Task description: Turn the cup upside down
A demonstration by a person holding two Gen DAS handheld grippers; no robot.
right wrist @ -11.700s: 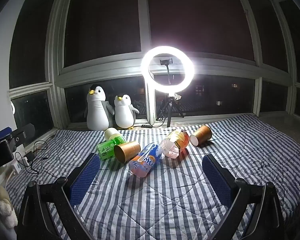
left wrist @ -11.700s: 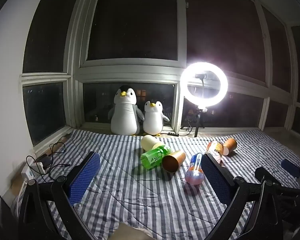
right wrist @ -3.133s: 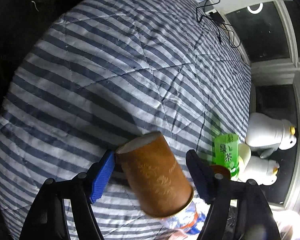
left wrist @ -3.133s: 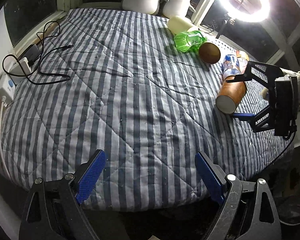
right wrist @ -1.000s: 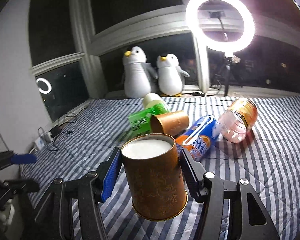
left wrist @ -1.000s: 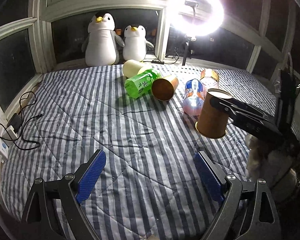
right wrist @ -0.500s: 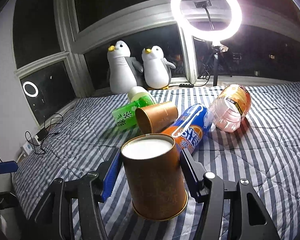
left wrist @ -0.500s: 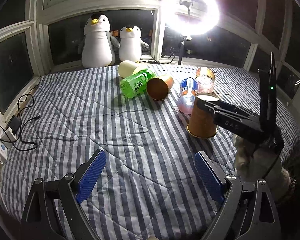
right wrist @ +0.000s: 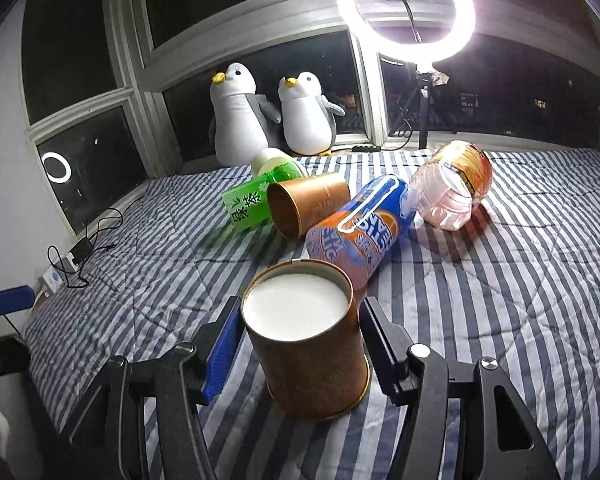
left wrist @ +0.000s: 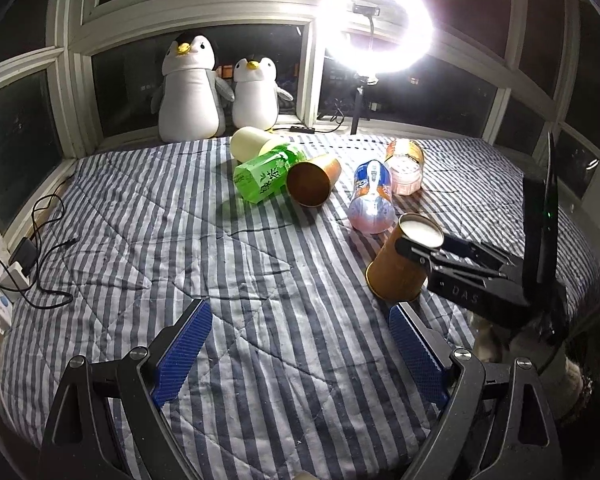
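Note:
A brown paper cup (right wrist: 308, 344) stands upside down on the striped quilt (right wrist: 500, 320), white base up, rim on the fabric. My right gripper (right wrist: 300, 340) is around it, blue pads on both sides. It looks closed on the cup. In the left wrist view the same cup (left wrist: 400, 264) sits at the right, tilted a little, with the right gripper (left wrist: 420, 256) on it. My left gripper (left wrist: 300, 344) is open and empty, low over the quilt's near part, well left of the cup.
A second brown cup (left wrist: 312, 180) lies on its side beside a green bottle (left wrist: 264, 176), a blue-orange bottle (left wrist: 370, 196), a pink-orange bottle (left wrist: 404, 164) and a cream cup (left wrist: 250, 144). Two penguin toys (left wrist: 188, 92), a ring light (left wrist: 376, 28), and cables (left wrist: 32, 252) at the left edge.
The right gripper has lowered the upturned cup onto the quilt; its rim now rests on the fabric. The left gripper has stayed open and nearly still.

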